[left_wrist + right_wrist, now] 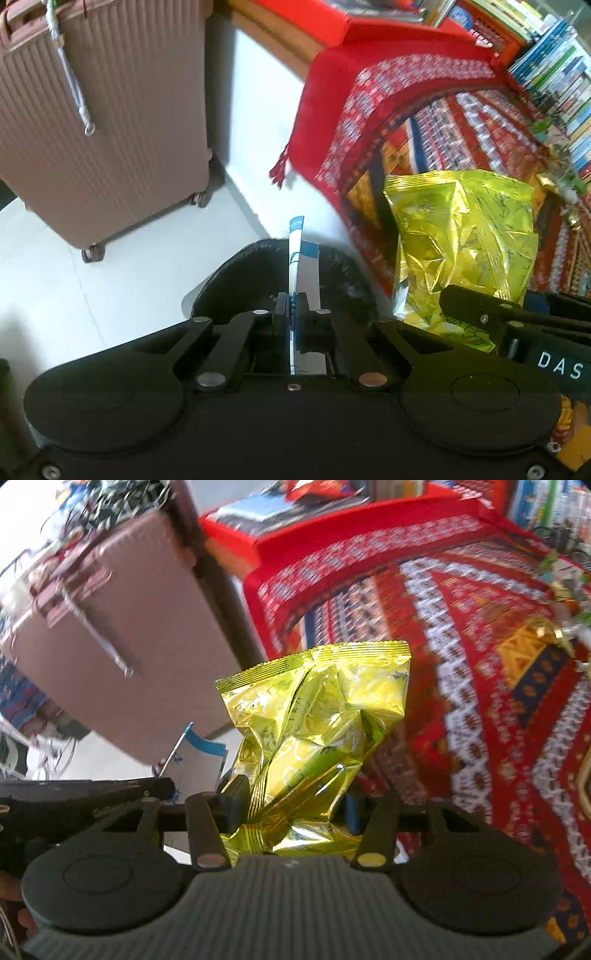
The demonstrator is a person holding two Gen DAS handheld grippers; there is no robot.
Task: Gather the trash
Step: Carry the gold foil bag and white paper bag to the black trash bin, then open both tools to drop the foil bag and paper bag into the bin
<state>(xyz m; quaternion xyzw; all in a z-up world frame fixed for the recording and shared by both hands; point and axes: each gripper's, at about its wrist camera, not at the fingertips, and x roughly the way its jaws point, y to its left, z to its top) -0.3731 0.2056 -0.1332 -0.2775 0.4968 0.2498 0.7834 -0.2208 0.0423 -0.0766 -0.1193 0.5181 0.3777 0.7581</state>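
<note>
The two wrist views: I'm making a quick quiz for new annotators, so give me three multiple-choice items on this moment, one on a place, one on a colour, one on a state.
1. Where is the bin with the black liner in the left wrist view?
A. on the patterned cloth
B. on the pale floor, just beyond the left gripper's tips
C. on top of the suitcase

2. What colour is the crinkled snack bag?
A. shiny yellow-green
B. silver
C. blue

3. What is the left gripper doing?
A. open, holding nothing
B. shut on the suitcase handle
C. shut on a thin white and blue wrapper

Key: 1 B, the black liner shows past the fingertips against pale tiles. 2 A, the foil gleams yellow-green in both views. 3 C, the jaws meet with the wrapper standing up between them.
</note>
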